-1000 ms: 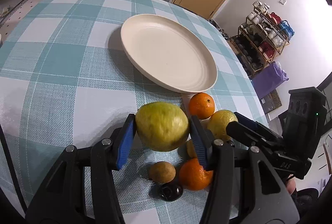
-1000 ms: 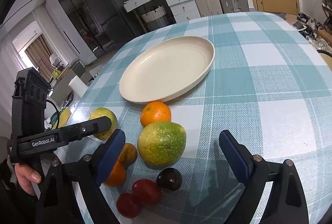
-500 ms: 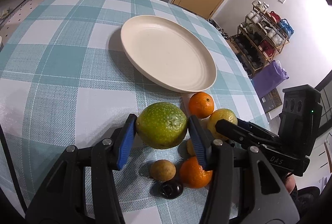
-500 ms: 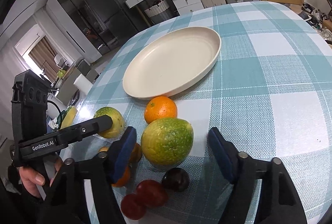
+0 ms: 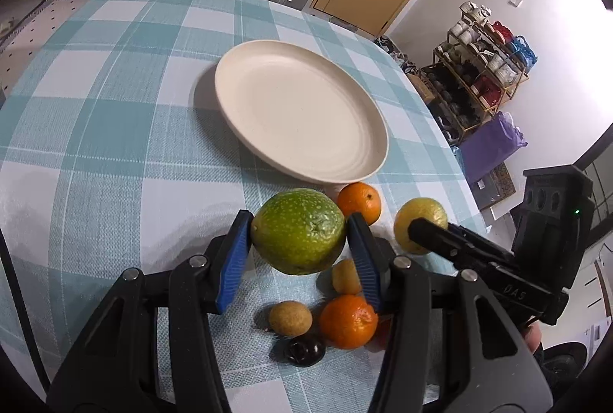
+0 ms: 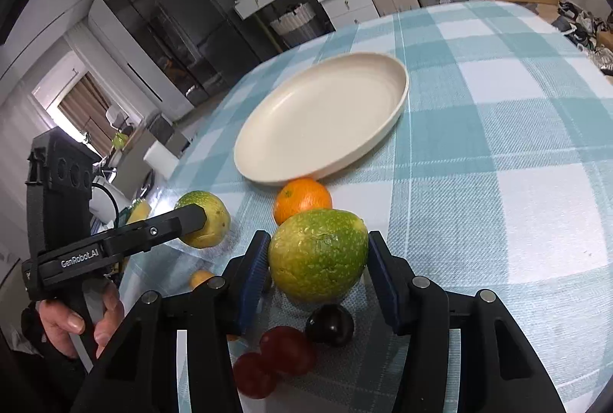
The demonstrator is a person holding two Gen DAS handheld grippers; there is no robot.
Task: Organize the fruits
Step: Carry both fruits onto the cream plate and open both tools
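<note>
Left tool (image 5: 298,223): pinching green fruit (image 5: 299,236)
Right tool (image 6: 318,240): pads pressed on a green fruit's sides
Plate (image 5: 377,129): on table (image 5: 95,145), just beyond orange (image 5: 359,202)

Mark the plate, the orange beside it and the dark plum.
plate (image 5: 302,110): left wrist view, bare middle.
orange (image 5: 359,202): left wrist view, its middle.
dark plum (image 6: 330,325): right wrist view, its middle.

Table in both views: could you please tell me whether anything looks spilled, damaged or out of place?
Nothing stands out: the plate sits flat and intact, the orange beside it whole, no spill on the tablecloth.
</note>
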